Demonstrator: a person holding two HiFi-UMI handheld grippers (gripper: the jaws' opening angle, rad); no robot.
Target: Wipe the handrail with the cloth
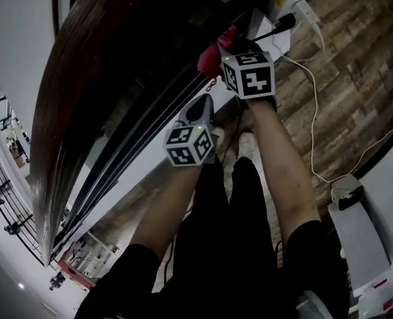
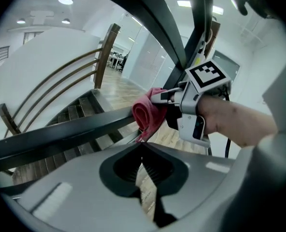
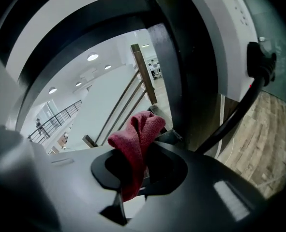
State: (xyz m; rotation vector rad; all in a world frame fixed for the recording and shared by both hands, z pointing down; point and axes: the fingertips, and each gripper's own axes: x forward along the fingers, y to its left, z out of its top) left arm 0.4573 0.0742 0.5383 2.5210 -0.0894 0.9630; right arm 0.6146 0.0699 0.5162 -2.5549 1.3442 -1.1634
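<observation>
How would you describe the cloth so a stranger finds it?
Find the long, dark wooden handrail curving across the head view. Right of it, near the picture's top, the right gripper is shut on a small cloth. Soft and crimson, it stands out against that dark handrail.

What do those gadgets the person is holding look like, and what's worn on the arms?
The left tool and right tool are pale grey plastic bodies, each carrying a white cube of black square markers. Short black sleeves; forearms bare.
</observation>
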